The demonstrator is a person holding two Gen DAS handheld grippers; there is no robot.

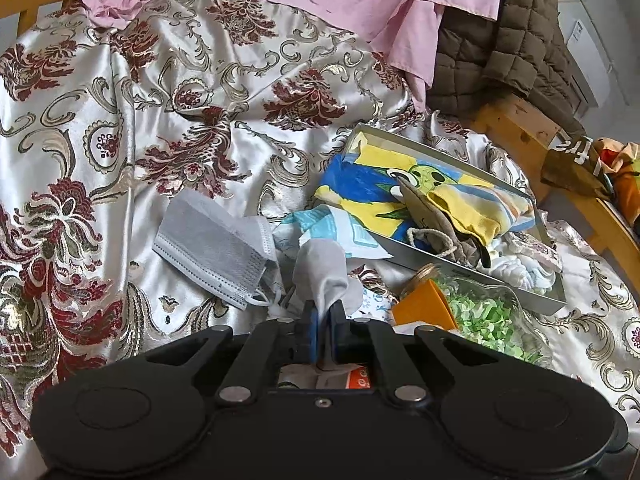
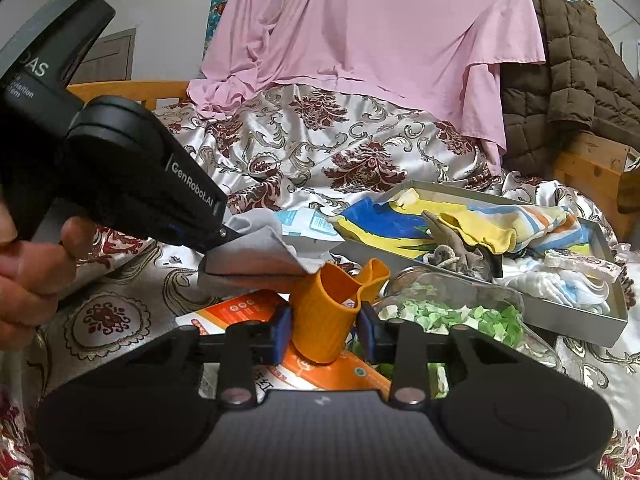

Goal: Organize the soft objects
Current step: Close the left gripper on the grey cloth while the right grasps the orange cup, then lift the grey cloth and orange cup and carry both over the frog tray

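My left gripper (image 1: 322, 310) is shut on a grey sock (image 1: 322, 268), which it holds just above the bedspread; in the right wrist view the left gripper (image 2: 228, 236) pinches the same grey sock (image 2: 256, 256). My right gripper (image 2: 325, 326) is closed around an orange rubber glove (image 2: 326, 312), its blue pads (image 2: 283, 326) touching both sides. The glove also shows in the left wrist view (image 1: 424, 306). A grey metal tray (image 1: 516, 280) to the right holds a blue-and-yellow cartoon cloth (image 1: 372, 192), a yellow sock (image 1: 468, 208) and a brown drawstring pouch (image 1: 432, 220).
A grey face mask (image 1: 216, 248) lies left of the sock. A clear bag of green scraps (image 2: 452, 316) lies in front of the tray (image 2: 584, 320). An orange packet (image 2: 248, 308) lies under the glove. Pink sheet (image 2: 380, 40) and brown quilted jacket (image 2: 572, 92) hang behind.
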